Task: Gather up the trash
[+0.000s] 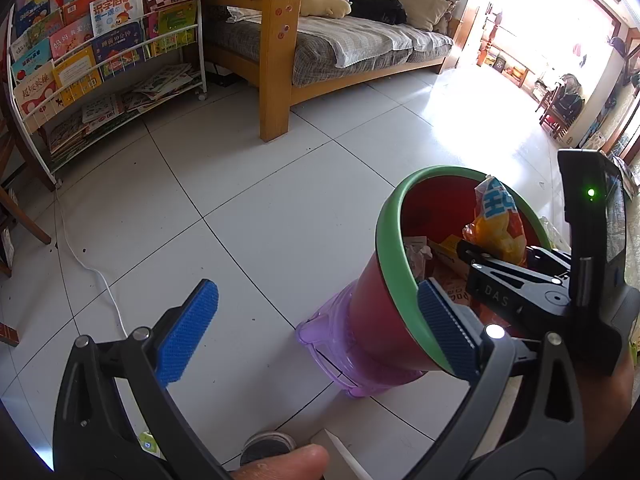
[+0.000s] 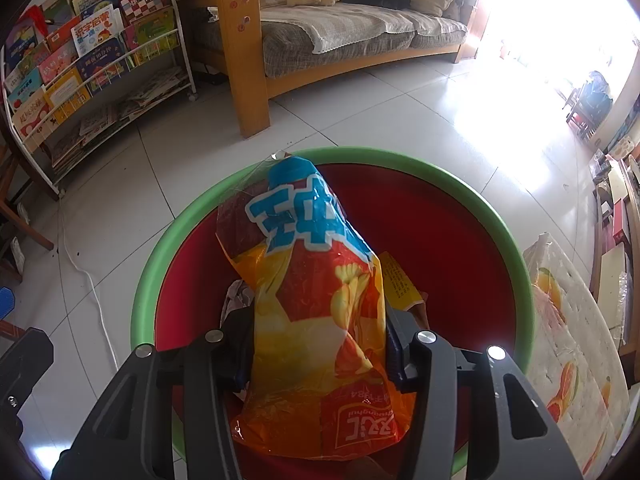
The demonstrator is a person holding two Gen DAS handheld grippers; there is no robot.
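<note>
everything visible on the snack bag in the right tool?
The snack bag is crinkled glossy plastic film, orange and yellow with a blue top and white characters. It stands roughly upright, pinched at its lower half by the right tool, above the red bin with the green rim, over other trash inside.

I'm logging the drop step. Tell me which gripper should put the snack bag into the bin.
Right. The right gripper is shut on the orange snack bag, directly over the red bin. The left gripper is open and empty beside the bin.
</note>
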